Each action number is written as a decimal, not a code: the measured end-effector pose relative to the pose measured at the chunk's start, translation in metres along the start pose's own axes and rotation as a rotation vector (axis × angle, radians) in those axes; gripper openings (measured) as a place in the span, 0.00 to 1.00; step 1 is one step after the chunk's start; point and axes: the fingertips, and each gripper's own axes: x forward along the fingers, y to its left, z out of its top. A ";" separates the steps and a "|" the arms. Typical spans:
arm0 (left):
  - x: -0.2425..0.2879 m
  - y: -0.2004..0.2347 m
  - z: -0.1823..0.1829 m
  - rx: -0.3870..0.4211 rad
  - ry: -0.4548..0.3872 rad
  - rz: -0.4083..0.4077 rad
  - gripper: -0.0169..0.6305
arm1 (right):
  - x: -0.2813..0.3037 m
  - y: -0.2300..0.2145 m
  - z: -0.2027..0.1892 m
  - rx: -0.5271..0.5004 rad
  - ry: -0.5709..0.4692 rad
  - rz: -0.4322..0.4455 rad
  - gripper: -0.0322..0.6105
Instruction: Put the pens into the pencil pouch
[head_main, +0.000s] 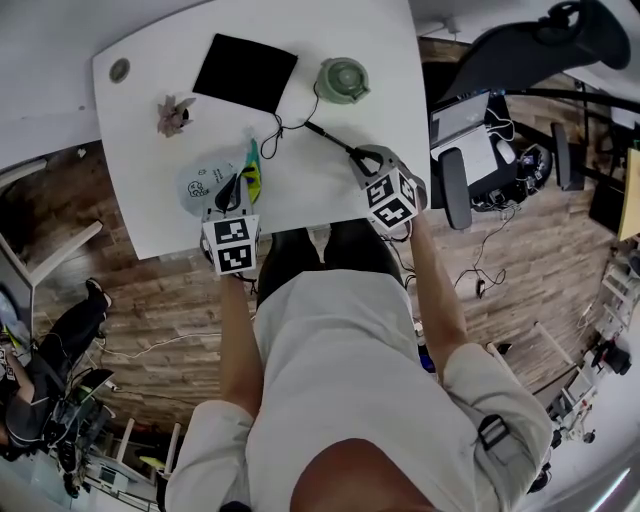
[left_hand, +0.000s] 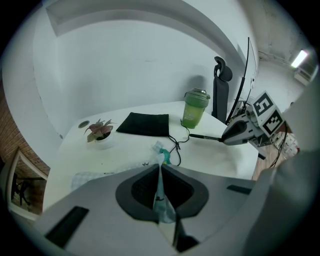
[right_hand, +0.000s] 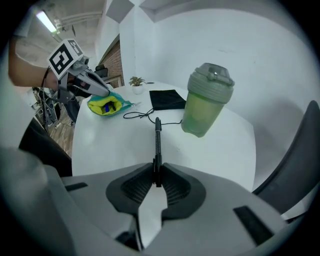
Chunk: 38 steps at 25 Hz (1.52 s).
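1. Pinching a black pen by its near end, my right gripper has its jaws clamped tight; the pen sticks out ahead over the white table.
2. My left gripper is closed on a fold of the pencil pouch, which lies near the table's front left.
3. A green shaker bottle stands beyond the pen's tip; a black cable, a black mat and a small potted plant sit further back.
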 end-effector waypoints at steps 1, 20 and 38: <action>-0.001 0.000 0.001 -0.001 -0.002 0.001 0.04 | -0.003 0.001 0.002 -0.007 -0.004 -0.001 0.14; -0.010 0.005 0.010 -0.041 -0.048 0.013 0.03 | -0.020 0.050 0.052 -0.269 -0.037 0.110 0.14; -0.021 0.011 0.014 -0.094 -0.090 0.023 0.03 | -0.006 0.109 0.085 -0.499 -0.035 0.252 0.14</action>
